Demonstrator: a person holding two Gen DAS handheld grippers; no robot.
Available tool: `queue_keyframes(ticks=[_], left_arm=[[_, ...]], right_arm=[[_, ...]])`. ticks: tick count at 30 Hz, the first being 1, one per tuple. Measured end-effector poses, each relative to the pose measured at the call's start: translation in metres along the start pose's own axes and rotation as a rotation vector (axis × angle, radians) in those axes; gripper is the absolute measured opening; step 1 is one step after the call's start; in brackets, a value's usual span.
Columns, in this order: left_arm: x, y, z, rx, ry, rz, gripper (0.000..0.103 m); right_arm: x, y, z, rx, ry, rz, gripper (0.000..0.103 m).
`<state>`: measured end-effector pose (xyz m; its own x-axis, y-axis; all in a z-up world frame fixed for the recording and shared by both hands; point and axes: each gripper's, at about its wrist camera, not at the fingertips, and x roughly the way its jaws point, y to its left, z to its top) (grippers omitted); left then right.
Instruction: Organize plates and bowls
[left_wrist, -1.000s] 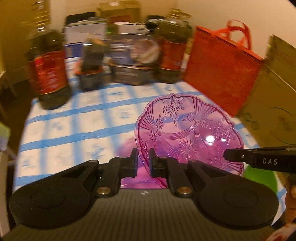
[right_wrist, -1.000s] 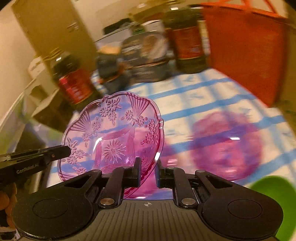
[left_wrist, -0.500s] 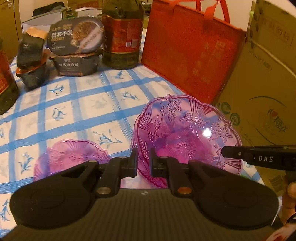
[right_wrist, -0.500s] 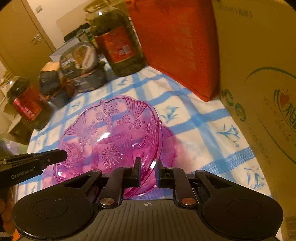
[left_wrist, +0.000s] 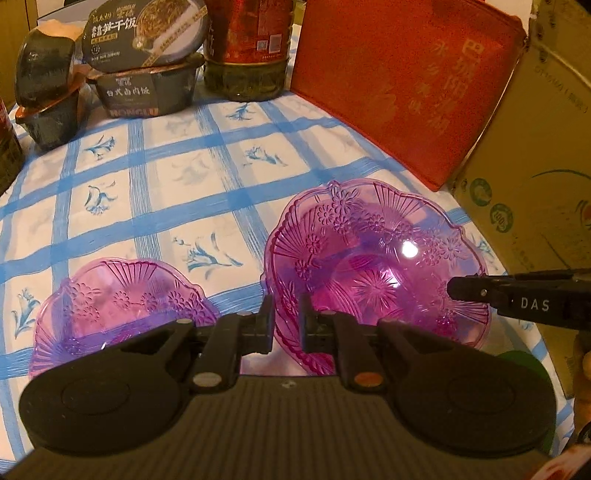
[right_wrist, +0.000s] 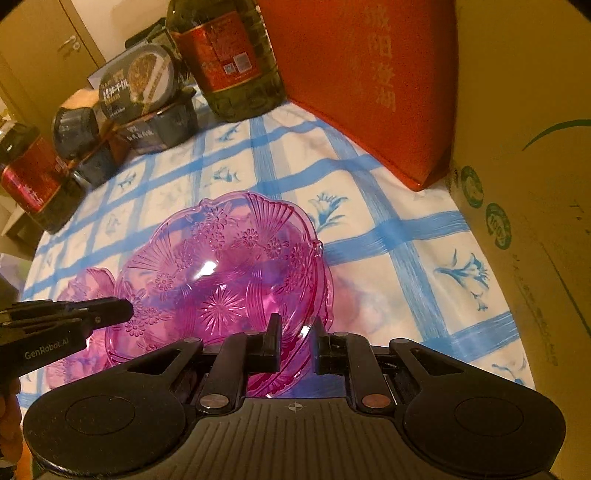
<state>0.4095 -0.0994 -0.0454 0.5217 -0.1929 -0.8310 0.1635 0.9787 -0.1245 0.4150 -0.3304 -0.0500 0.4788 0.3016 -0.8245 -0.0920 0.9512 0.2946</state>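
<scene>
Both grippers, left (left_wrist: 286, 323) and right (right_wrist: 294, 345), clamp opposite rims of bowl (left_wrist: 376, 266), jaws clenched, steadying it above surface (left_wrist: 184, 177).

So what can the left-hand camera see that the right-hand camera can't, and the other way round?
Only the left wrist view shows the whole second pink bowl resting on the tablecloth, plus the right gripper seen from the side. Only the right wrist view shows the door and the left gripper from the side. Both show the held pink bowl, gripped on opposite rims, the red bag, cardboard box, oil bottle and meal tubs.
</scene>
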Motion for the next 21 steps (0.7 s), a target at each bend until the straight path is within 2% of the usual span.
queue_keyframes(ticks=[15, 17, 19, 21], left_arm=[[0.012, -0.001, 0.0, 0.011, 0.014, 0.003, 0.012], [0.015, -0.002, 0.0, 0.018, 0.017, 0.02, 0.014], [0.013, -0.003, -0.001, 0.028, -0.001, 0.036, 0.019], [0.01, -0.001, -0.002, 0.014, -0.004, 0.027, 0.021]], right_arm=[[0.013, -0.001, -0.001, -0.004, 0.005, -0.028, 0.016], [0.015, -0.001, -0.001, -0.01, 0.002, -0.03, 0.021], [0.014, -0.003, -0.001, 0.001, -0.018, -0.038, 0.053], [0.009, -0.006, 0.0, 0.019, -0.034, -0.034, 0.057]])
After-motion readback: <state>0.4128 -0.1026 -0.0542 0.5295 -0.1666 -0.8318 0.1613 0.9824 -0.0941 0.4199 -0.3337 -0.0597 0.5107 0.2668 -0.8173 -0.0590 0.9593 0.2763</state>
